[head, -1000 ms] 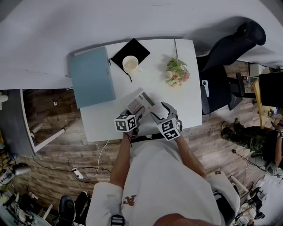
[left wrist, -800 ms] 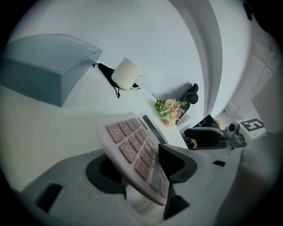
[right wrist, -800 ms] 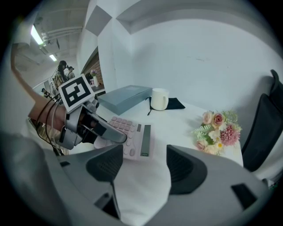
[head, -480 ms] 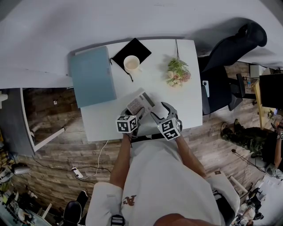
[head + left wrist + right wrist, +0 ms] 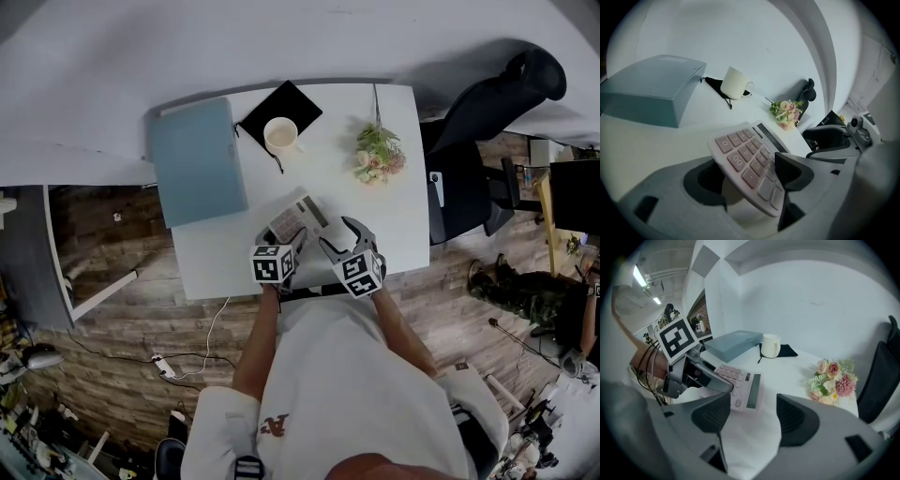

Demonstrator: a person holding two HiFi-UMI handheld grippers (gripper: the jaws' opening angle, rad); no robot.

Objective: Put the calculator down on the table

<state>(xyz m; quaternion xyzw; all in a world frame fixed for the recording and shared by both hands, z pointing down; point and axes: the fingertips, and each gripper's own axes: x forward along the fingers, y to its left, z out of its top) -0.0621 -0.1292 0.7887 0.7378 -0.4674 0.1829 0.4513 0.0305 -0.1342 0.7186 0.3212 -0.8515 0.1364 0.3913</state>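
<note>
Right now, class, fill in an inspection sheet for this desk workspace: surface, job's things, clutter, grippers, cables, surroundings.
Surface: white rectangular table, bare at the near side.
Job's things: pale pink plastic calculator, tilted; whether it lies flat is unclear.
Clutter: blue-grey flat box, cream mug on a black cloth, small flower bouquet.
Grippers: left gripper jaws opening, calculator between them; right gripper open, empty.
Cables: white cable on the floor.
Surroundings: wooden plank floor, black office chair.
</note>
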